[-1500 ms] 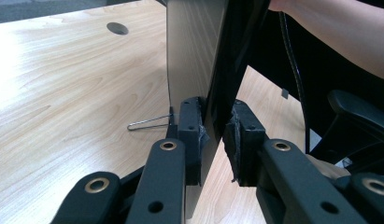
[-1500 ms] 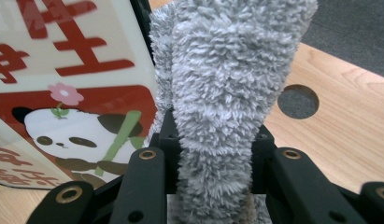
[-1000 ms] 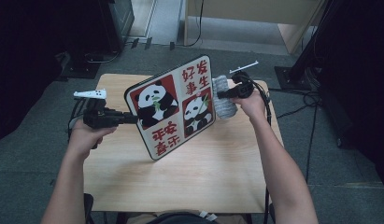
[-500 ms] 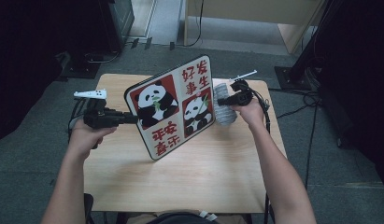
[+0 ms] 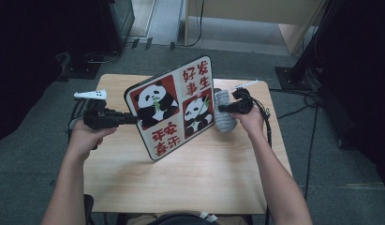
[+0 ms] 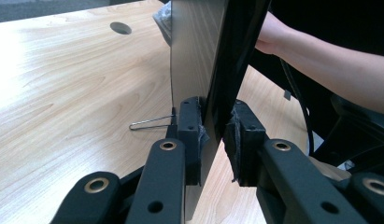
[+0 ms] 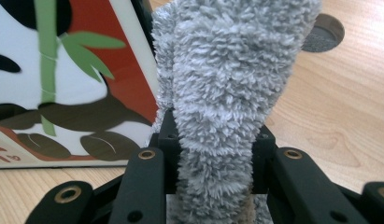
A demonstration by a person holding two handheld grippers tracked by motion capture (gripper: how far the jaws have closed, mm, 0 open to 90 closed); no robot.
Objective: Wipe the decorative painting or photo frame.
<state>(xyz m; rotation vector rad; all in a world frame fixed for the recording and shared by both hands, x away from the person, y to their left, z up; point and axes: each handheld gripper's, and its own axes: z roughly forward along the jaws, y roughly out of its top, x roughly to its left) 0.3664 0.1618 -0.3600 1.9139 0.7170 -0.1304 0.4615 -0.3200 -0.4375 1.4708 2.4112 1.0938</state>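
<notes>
A panel printed with two pandas and red Chinese characters stands tilted above the wooden table. My left gripper is shut on its left edge; in the left gripper view the pads clamp the thin board edge-on. My right gripper is shut on a grey fluffy cloth, which rests against the panel's right edge. In the right gripper view the cloth rises between the jaws of the gripper, with the panda picture just to its left.
A round cable hole lies in the tabletop behind the cloth, and the hole is also in the left gripper view. A thin wire loop lies by the board's back. Cables trail off the table's right side.
My right gripper has slid the grey cloth a little down the panel's right edge, toward the person. The panel and the left gripper have stayed put.
</notes>
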